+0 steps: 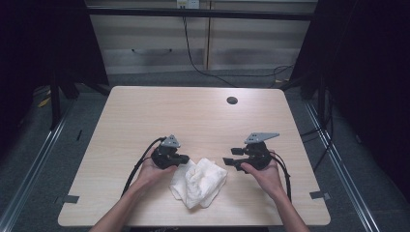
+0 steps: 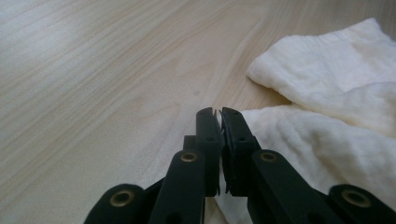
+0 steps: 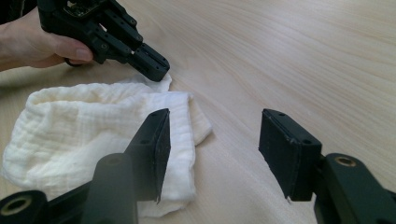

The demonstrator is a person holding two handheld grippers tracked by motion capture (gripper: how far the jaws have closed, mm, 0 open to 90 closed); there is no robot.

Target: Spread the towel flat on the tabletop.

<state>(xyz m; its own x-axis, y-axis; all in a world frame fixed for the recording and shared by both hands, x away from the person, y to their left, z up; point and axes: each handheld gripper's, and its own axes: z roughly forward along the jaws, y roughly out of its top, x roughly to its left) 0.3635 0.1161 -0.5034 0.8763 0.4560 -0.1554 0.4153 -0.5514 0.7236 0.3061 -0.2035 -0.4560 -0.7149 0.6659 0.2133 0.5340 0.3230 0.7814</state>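
A crumpled white cloth [image 1: 198,181] lies near the front edge of the light wooden table [image 1: 193,111]. My left gripper [image 1: 185,158] is at the cloth's upper left corner. In the left gripper view its jaws [image 2: 217,112] are closed together with the cloth's edge [image 2: 327,84] running in under them. The right gripper view has that gripper [image 3: 154,65] pinching the cloth's far corner [image 3: 84,121]. My right gripper [image 1: 231,156] stands open just right of the cloth. One of its jaws hangs over the cloth's near edge and the other over bare wood [image 3: 212,140].
A dark round cable hole [image 1: 232,100] sits in the table's far right part. Beyond the table are pale cabinets [image 1: 154,43] and a black cable on the floor [image 1: 203,67]. Dark screens stand at both sides.
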